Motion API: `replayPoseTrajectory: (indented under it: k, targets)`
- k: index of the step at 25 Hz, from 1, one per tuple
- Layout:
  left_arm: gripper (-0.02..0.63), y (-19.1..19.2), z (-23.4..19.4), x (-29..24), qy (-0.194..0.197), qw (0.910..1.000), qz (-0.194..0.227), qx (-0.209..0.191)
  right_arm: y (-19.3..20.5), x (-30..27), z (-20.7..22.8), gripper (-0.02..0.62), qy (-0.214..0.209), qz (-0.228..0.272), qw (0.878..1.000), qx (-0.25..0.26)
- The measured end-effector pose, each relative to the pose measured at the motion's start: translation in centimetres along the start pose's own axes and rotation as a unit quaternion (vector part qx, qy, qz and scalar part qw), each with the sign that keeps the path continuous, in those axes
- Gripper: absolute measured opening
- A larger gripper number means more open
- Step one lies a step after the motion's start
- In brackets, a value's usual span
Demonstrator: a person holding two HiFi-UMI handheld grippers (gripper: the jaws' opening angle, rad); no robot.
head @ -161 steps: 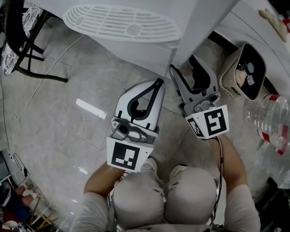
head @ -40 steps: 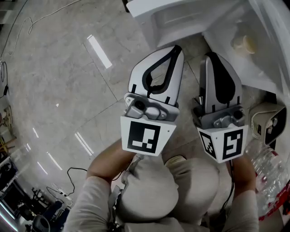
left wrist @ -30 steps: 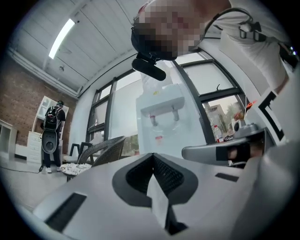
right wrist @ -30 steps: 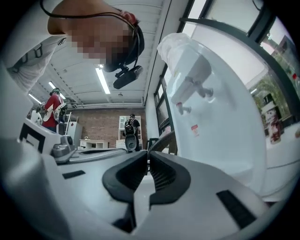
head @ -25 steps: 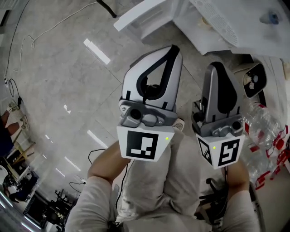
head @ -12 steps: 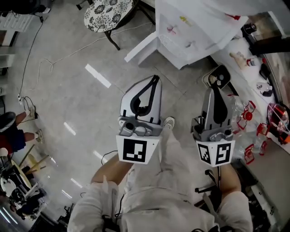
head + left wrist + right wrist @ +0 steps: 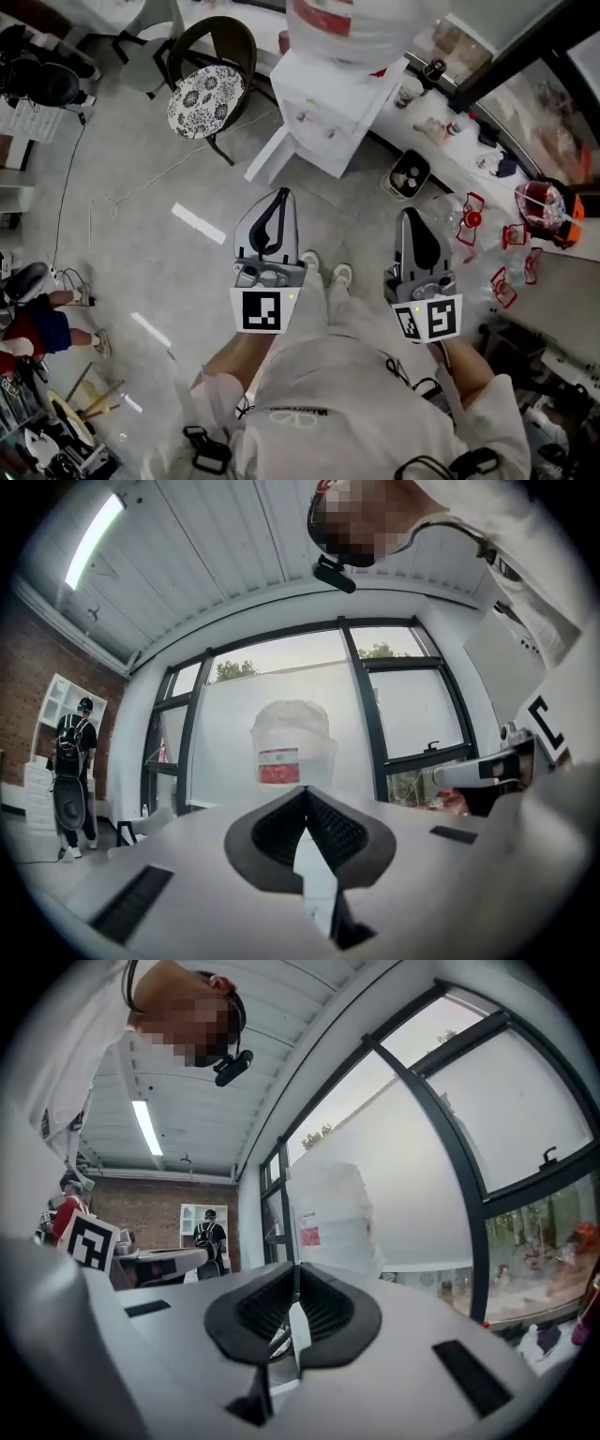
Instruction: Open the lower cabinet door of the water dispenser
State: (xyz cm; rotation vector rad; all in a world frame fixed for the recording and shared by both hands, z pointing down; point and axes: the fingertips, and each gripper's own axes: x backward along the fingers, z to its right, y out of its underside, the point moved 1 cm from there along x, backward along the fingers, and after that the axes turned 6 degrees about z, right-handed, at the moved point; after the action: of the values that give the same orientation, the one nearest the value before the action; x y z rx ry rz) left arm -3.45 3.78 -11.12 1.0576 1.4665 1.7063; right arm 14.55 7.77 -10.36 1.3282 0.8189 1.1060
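Left gripper (image 7: pixel 277 195): I held it level in front of me, jaws closed pad to pad, nothing between them
Right gripper (image 7: pixel 411 216): also level, jaws shut together and empty, carried beside the left one and apart from it
Water dispenser (image 7: pixel 330 112): it stood on the floor (image 7: pixel 141 234) ahead of me, with the water bottle (image 7: pixel 349 21) seated on top
Lower cabinet door (image 7: pixel 266 156): it appeared swung out from the dispenser's foot, a white leaf projecting toward me and to my left
Door's long axis: in the head view it ran aslant from the cabinet's near corner down and leftward, on the side of the chair (image 7: pixel 206 89)
Bearing from my grippers: ahead and well below; both gripper views looked out at the bottle's height, not at the cabinet
Nearer hand: the left; the door leaf lay almost straight ahead of its tips, while the right gripper pointed more toward the bin (image 7: pixel 410 174)
Contact: none; both grippers were well apart from door and dispenser
Task standing: I judged the opening done, since the leaf stood clear of the cabinet front
Next move, as I judged it: any further work on the door would need a gripper brought low and forward, the left being better placed
Risk noted: the open leaf jutted into the floor space near my feet (image 7: pixel 323 270)
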Motion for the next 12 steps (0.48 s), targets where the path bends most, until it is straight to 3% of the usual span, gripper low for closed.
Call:
replayPoseTrajectory:
  k: [5,12]
  targets:
    - [0.0,-3.3,2.1,-0.5,0.033,0.9991,0.026,-0.008,-3.1,2.0,2.1,0.029,0.034,0.018,0.999,0.017]
    - [0.0,-4.9,2.7,-1.0,0.035,0.9987,0.033,-0.017,-5.4,3.2,3.1,0.017,0.053,0.02,0.998,0.008]
